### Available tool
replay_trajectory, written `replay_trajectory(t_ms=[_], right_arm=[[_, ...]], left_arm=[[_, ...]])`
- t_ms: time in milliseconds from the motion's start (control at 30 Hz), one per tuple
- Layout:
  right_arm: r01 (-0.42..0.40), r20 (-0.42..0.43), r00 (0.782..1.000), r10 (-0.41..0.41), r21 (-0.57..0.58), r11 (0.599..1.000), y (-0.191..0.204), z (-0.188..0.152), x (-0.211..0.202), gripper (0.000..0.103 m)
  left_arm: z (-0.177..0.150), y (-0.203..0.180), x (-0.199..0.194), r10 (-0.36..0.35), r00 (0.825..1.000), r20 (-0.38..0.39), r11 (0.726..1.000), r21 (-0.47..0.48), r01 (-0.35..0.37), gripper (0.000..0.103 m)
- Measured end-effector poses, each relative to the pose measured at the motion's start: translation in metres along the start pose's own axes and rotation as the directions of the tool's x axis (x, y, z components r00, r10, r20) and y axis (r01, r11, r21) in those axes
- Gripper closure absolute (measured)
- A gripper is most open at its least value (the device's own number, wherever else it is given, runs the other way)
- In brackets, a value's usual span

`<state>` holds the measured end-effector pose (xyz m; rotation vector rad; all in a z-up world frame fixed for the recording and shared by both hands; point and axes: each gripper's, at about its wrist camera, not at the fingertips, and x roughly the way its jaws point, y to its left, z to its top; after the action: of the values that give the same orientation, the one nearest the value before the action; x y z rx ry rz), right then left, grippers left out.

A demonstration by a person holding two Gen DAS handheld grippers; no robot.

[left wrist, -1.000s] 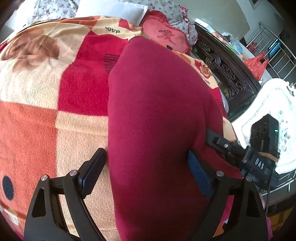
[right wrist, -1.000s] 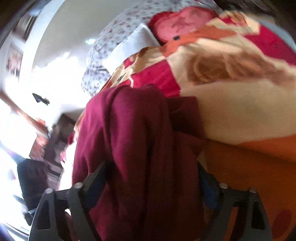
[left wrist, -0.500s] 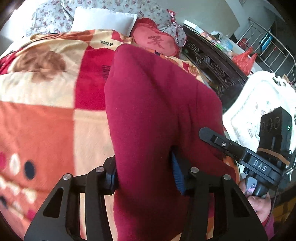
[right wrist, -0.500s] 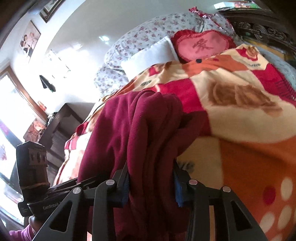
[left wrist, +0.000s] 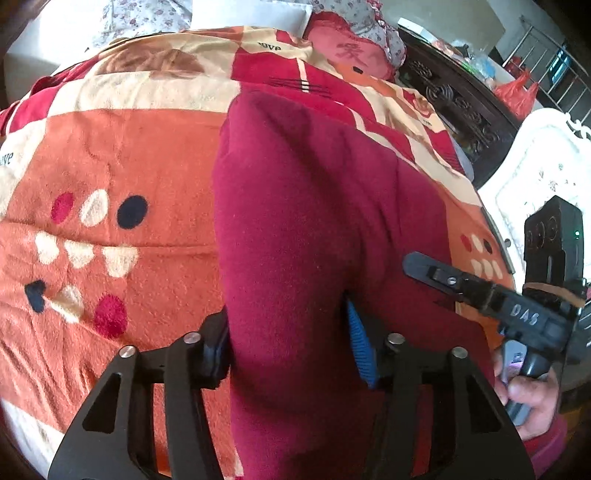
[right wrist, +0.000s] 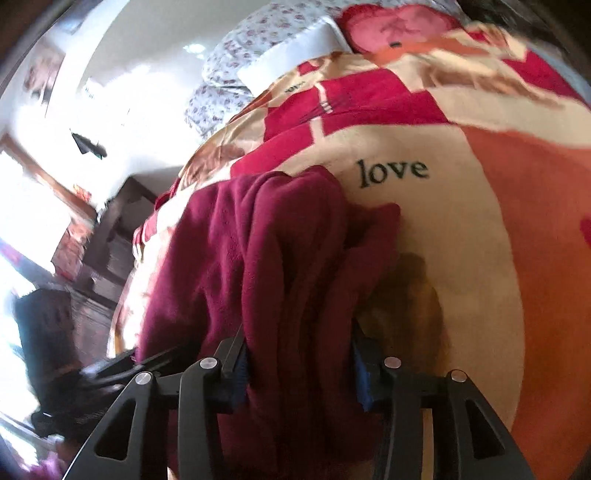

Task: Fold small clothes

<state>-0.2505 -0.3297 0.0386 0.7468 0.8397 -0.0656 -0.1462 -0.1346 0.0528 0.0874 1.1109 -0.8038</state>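
Left gripper (left wrist: 290, 347): jaws partly closed, pads pressing both sides of a thick fold of the garment (left wrist: 317, 206). They closed hard, then eased open slightly just now, cloth between them all the while. One blue ribbed pad (left wrist: 360, 349) shows on the right side; the left pad is sunk against the fleece.

Garment: dark red fleece, lying on the blanket (left wrist: 110, 155). It runs from the jaws away up the bed, toward the head end. Near edge bunched and lifted in the grip.

Right gripper (right wrist: 299, 369): jaws likewise partly closed on a bunched, many-layered fold of the same garment (right wrist: 266, 258); closed, then eased a little, fabric between them throughout. A loose flap hangs to the right of the held fold, just below the word "love" (right wrist: 393, 171) printed on the blanket (right wrist: 480, 258).

From the left wrist view, the right gripper (left wrist: 424, 264) reaches in at the garment's right edge, a hand (left wrist: 532, 402) on its handle.

Blanket: orange, red and cream checks with dots. Heart cushion (left wrist: 351, 55) and white pillow (left wrist: 255, 14) at the head end. Dark carved furniture (left wrist: 454, 107) along the bed's right side.
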Motion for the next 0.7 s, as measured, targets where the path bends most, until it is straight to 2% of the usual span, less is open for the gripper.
replay_trajectory(t_ms=[67, 167, 300, 467, 567, 633, 700], right_arm=[[0.027, 0.008, 1.0, -0.027, 0.008, 1.0, 0.002, 0.003, -0.009, 0.06], [0.088, 0.064, 0.994, -0.083, -0.074, 0.993, 0.023, 0.003, -0.033, 0.06], [0.033, 0.107, 0.994, -0.016, -0.164, 0.986, 0.055, 0.004, -0.052, 0.06], [0.036, 0.069, 0.997, -0.017, -0.28, 0.959, 0.085, -0.012, -0.041, 0.06], [0.103, 0.032, 0.995, -0.098, -0.304, 0.947, 0.078, -0.034, -0.031, 0.06], [0.173, 0.02, 0.984, -0.176, -0.31, 0.935, 0.067, -0.047, -0.019, 0.06], [0.208, 0.018, 0.977, -0.214, -0.326, 0.922, 0.061, -0.058, -0.011, 0.06]], left_arm=[[0.003, 0.0, -0.004, 0.003, 1.0, -0.004, 1.0, -0.005, -0.003, 0.047], [0.005, -0.003, -0.012, 0.041, 0.999, 0.006, 0.999, 0.015, -0.041, 0.047], [0.003, -0.005, -0.033, 0.108, 0.988, 0.109, 0.993, 0.032, -0.112, 0.047], [-0.001, -0.004, -0.052, 0.173, 0.967, 0.185, 0.982, 0.043, -0.184, 0.047], [-0.005, -0.001, -0.058, 0.2, 0.957, 0.212, 0.977, 0.036, -0.212, 0.047], [-0.008, 0.0, -0.06, 0.229, 0.944, 0.237, 0.97, 0.023, -0.241, 0.047], [-0.012, 0.001, -0.062, 0.238, 0.941, 0.242, 0.968, 0.02, -0.25, 0.047]])
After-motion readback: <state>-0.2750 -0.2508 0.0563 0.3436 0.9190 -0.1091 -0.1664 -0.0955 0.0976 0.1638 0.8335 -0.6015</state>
